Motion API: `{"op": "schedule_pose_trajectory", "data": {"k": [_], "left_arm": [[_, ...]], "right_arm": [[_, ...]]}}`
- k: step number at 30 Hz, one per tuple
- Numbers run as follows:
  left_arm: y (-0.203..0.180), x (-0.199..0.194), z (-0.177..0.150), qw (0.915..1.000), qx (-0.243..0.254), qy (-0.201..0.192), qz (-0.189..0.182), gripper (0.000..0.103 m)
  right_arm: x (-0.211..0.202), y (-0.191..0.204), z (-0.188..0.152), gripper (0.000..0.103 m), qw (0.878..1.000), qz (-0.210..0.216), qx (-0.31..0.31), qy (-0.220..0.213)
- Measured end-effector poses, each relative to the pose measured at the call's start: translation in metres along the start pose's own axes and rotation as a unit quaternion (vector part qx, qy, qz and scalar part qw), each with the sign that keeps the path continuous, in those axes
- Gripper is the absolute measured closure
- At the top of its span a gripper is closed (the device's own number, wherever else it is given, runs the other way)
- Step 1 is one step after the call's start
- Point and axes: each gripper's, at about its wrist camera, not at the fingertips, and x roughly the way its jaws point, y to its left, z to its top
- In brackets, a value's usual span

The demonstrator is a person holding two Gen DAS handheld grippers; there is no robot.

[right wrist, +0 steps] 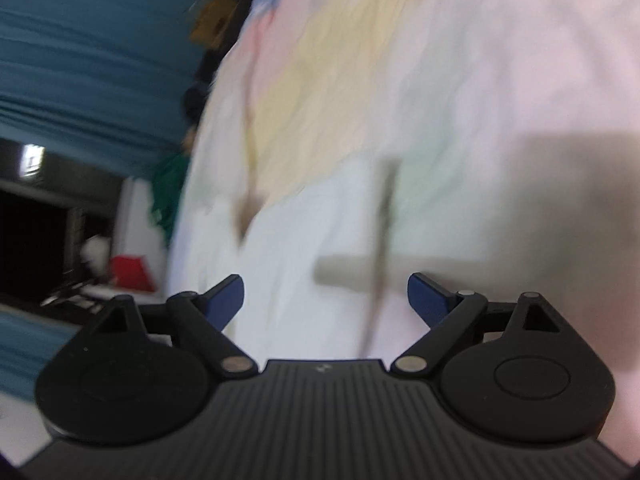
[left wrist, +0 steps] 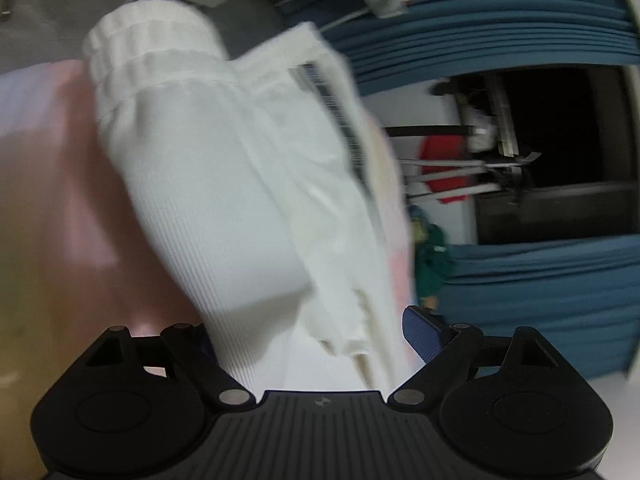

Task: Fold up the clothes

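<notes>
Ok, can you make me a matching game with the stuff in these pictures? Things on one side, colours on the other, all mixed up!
Things:
1. ribbed garment
2. curtain
3. jacket hanging by the wall
4. bed sheet

Colours:
A. green
B. pastel patches, mostly pink
C. white
D. blue

Pairs: 1-C, 2-D, 3-A, 4-B

A garment [left wrist: 224,184] lies between the left tongs [left wrist: 316,336], seemingly over a bedsheet [left wrist: 60,184].
</notes>
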Motion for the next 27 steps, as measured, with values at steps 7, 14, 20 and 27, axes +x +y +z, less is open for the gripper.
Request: {"op": "schedule_pose_trajectory", "data": {"k": [7,14,20,27], "left_arm": [[0.009,0.019,0.007,0.9986,-0.015,0.012,0.050,0.030],[0.017,0.038,0.014,0.9945,-0.029,0.024,0.098,0.071],[0.018,0.009,0.007,0.9974,-0.037,0.012,0.060,0.084],[0.031,0.003,0.017,0.9949,-0.080,0.000,0.060,0.063]], "right_arm": [[0.040,0.005,0.010,0.035,0.998,-0.057,-0.003,-0.022],[0.038,0.021,0.010,0.095,0.997,-0.041,-0.047,-0.048],[0.005,0.029,0.009,0.097,0.994,-0.016,-0.056,-0.091],[-0.013,0.037,0.002,0.097,0.991,-0.005,-0.084,-0.109]]}}
